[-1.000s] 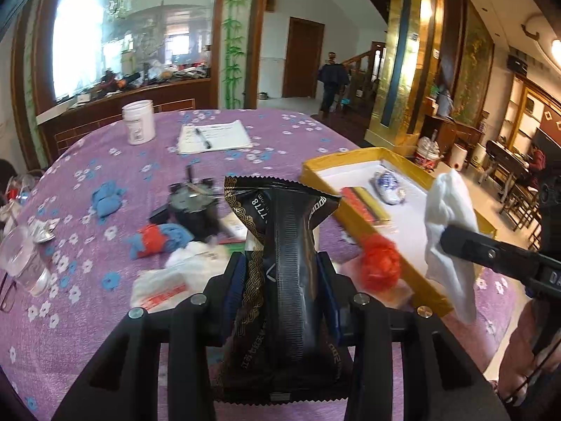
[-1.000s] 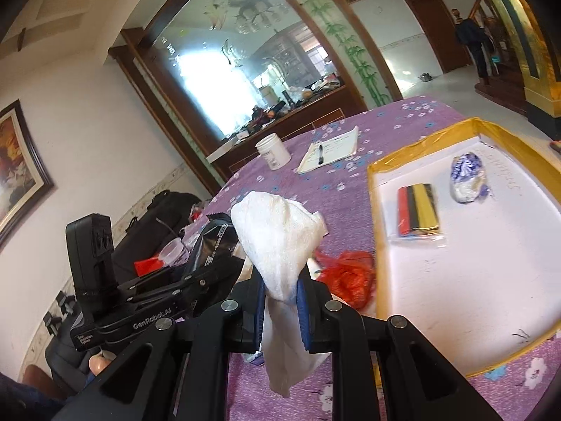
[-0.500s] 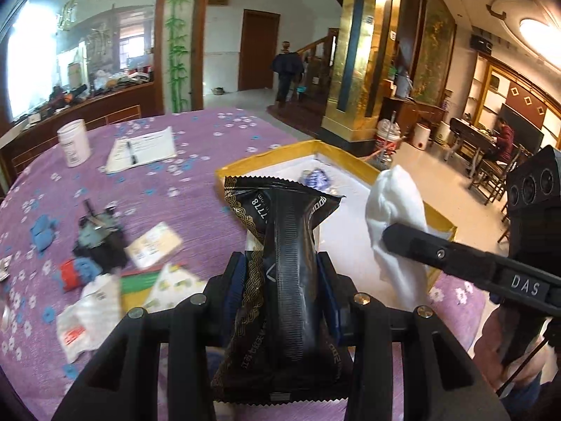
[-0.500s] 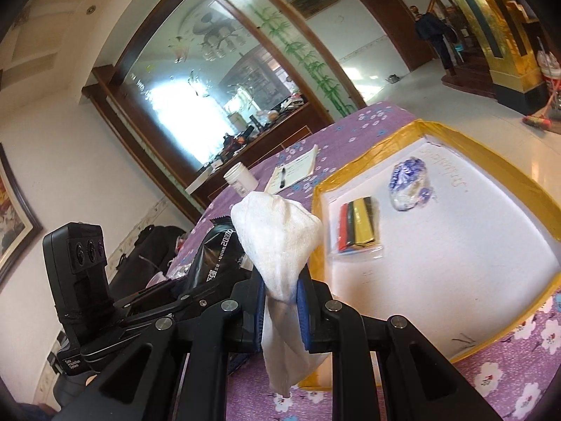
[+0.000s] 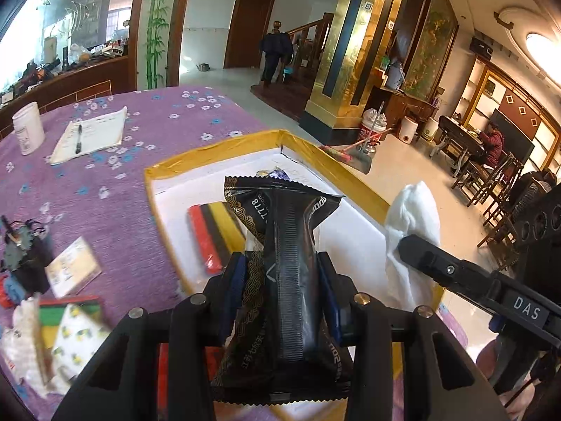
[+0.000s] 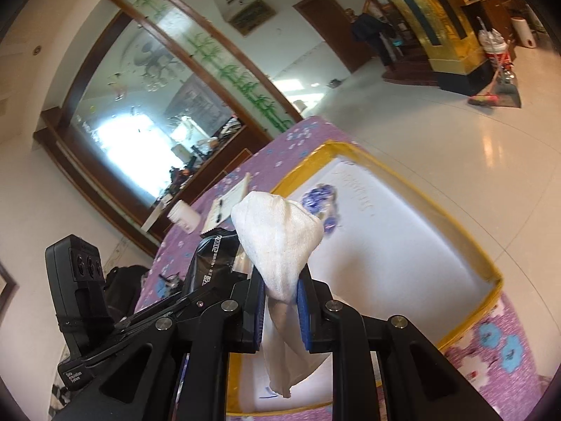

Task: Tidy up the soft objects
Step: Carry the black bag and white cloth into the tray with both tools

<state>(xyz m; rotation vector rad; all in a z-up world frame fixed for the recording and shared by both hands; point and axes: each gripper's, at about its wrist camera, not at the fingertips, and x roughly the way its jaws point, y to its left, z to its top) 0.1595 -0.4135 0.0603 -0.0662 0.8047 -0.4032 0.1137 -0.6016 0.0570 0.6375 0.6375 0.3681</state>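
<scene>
Left gripper (image 5: 280, 280) clamped on black snack packet (image 5: 285, 245): packet upright between both blue pads, pinched at its middle, serrated top fanning out above the fingertips, lower end running back toward the camera. Jaws part-way closed, pads pressing the foil from both sides. Held in the air over the near-left part of the tray (image 5: 336, 161).

Right gripper (image 6: 279, 310) closed nearly all the way on white cloth (image 6: 278, 231): narrow waist of cloth squeezed between the pads, bunched top bulging above the fingertips, tail hanging below the fingers. Carried over the tray's near edge, to the right of the left gripper; the two apart, not touching.

Further in, on the tray's white floor: red-black-yellow striped pack (image 5: 210, 231) near its left wall, partly hidden behind the packet. Blue-and-white wrapped lump (image 6: 320, 198) toward the far side.

Left of tray, on purple flowered tablecloth (image 5: 115, 210): card (image 5: 72, 266), small clutter at the near-left edge, blurred. Far edge: notepad with pen (image 5: 91, 135), white jar (image 5: 28, 133).
</scene>
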